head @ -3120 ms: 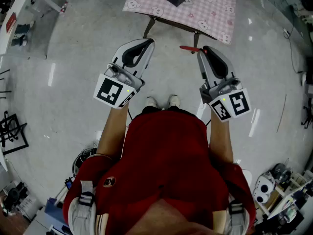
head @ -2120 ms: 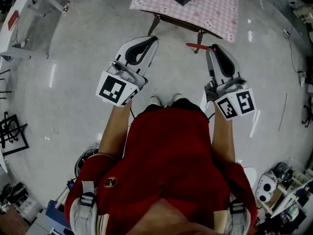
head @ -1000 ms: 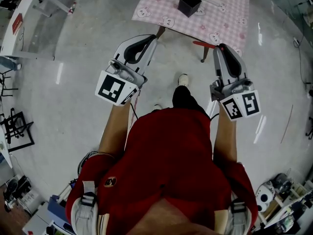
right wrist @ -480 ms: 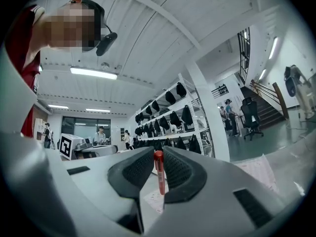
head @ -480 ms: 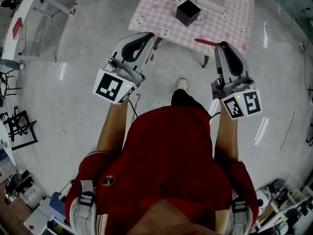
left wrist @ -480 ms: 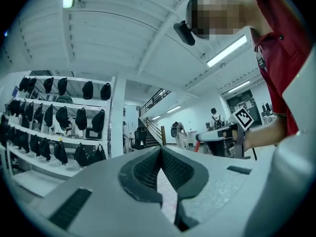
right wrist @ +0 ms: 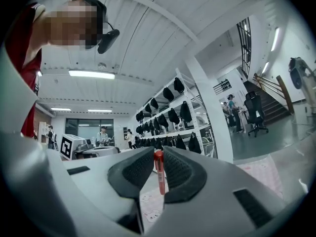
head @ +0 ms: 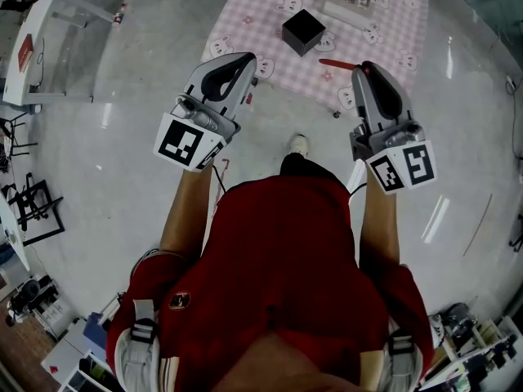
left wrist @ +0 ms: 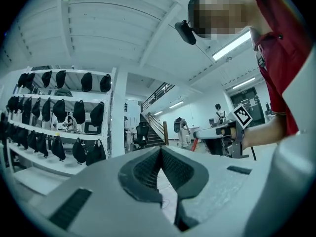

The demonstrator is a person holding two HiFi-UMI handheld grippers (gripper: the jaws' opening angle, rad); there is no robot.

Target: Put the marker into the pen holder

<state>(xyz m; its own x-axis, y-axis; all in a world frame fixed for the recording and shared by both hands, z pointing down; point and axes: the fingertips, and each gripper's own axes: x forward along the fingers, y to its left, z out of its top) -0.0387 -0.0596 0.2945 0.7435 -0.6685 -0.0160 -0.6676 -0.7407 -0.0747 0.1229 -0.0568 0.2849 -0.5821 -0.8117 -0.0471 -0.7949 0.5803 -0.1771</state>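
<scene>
Your light comes from ceiling tubes (right wrist: 91, 74) overhead. They burn white in both gripper views, which carry a teal cast. In the head view you get pale glare streaks on the glossy floor (head: 105, 114) and only faint shadows. Every view bends hard at its edges, with black corners. The red marker (right wrist: 159, 179) reads sharp.

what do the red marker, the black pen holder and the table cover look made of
marker: probably plastic; smooth, evenly red barrel with a slight sheen.
pen holder: black and matte, boxy with an open top; plastic or coated metal, can't tell from here.
table cover: likely fabric or soft vinyl; flat pink check print with small cartoon figures, no glare.
</scene>
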